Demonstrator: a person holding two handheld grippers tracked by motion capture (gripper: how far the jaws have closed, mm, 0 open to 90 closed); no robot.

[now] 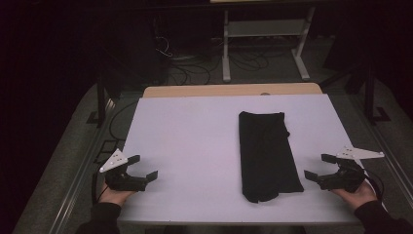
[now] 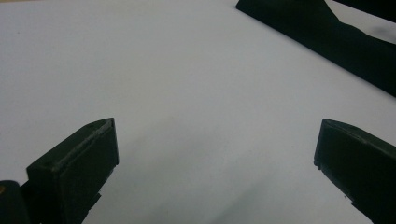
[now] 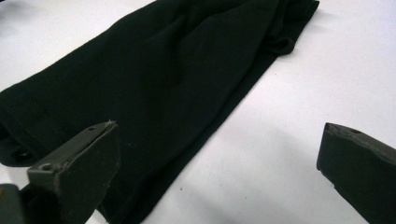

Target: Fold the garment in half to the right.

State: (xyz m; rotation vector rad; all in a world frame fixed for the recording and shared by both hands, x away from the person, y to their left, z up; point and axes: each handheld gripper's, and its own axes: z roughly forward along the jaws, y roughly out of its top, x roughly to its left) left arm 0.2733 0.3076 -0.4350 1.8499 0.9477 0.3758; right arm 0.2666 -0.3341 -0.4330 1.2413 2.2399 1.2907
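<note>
A folded black cloth (image 1: pixel 267 156) lies right of centre on the white worktop (image 1: pixel 185 141), its long axis running away from the person. The right hand-held gripper (image 1: pixel 319 168), jaws spread and empty, sits just beside its near right corner; the left hand-held gripper (image 1: pixel 143 168), equally spread and empty, is well apart.

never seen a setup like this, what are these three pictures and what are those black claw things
A person sits at a table and holds a hand-operated gripper in each hand: the left gripper and the right gripper. One picture looks down from above. The other two come from cameras riding on each gripper, looking out between its two black jaws. A folded black cloth lies flat on the white surface, nearer the right gripper. Both sets of jaws stand open and hold nothing.
</note>
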